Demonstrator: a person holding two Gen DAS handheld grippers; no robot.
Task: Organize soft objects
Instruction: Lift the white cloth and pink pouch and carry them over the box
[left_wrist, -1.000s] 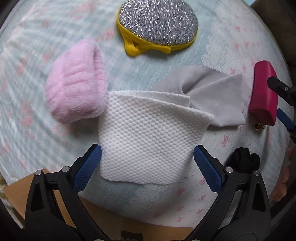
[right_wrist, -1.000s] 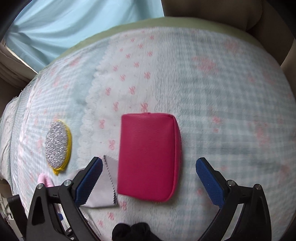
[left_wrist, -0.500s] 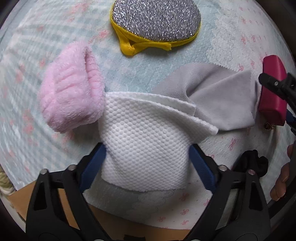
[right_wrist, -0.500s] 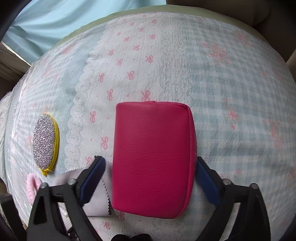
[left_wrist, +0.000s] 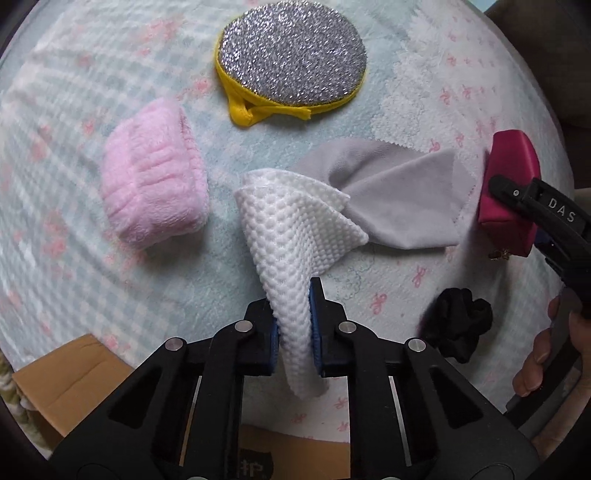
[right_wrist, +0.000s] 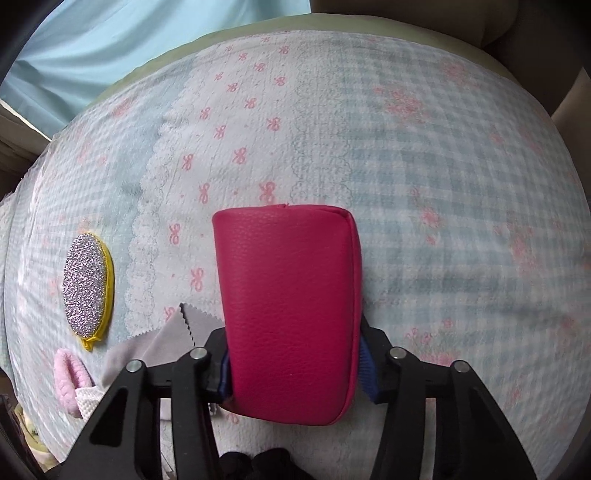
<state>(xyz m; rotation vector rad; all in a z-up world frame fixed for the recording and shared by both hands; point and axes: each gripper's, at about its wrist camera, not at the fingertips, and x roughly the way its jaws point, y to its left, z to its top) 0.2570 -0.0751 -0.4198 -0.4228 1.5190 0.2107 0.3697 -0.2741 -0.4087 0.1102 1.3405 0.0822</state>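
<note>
Here the left gripper (left_wrist: 293, 325) is pinching the white waffle-textured cloth (left_wrist: 295, 236) between its blue pads; the jaws are closed on a bunched fold of it. A short tail of the cloth is hanging below the pads toward the camera, while the rest is fanning out ahead of the fingertips and lying on the checked bedspread (left_wrist: 110, 288).

The far edge of the white cloth is overlapping the grey microfibre cloth (left_wrist: 402, 199), which is spreading to the right until it is touching the red pouch (left_wrist: 511, 173). The right gripper (right_wrist: 295, 373) is clamping that red pouch (right_wrist: 288, 306) across its width, one blue pad pressing on each side, with most of the pouch sticking out ahead of the fingertips. In the left wrist view this gripper (left_wrist: 532, 214) is appearing as a black arm at the right edge.

The pink fluffy roll (left_wrist: 155, 195) is sitting to the left of the white cloth, apart from it. The silver scouring pad (left_wrist: 291, 62) with yellow trim is lying beyond both. A black scrunchie (left_wrist: 458, 325) is resting near the right of the left gripper, just beside the person's fingers (left_wrist: 539, 354).
</note>
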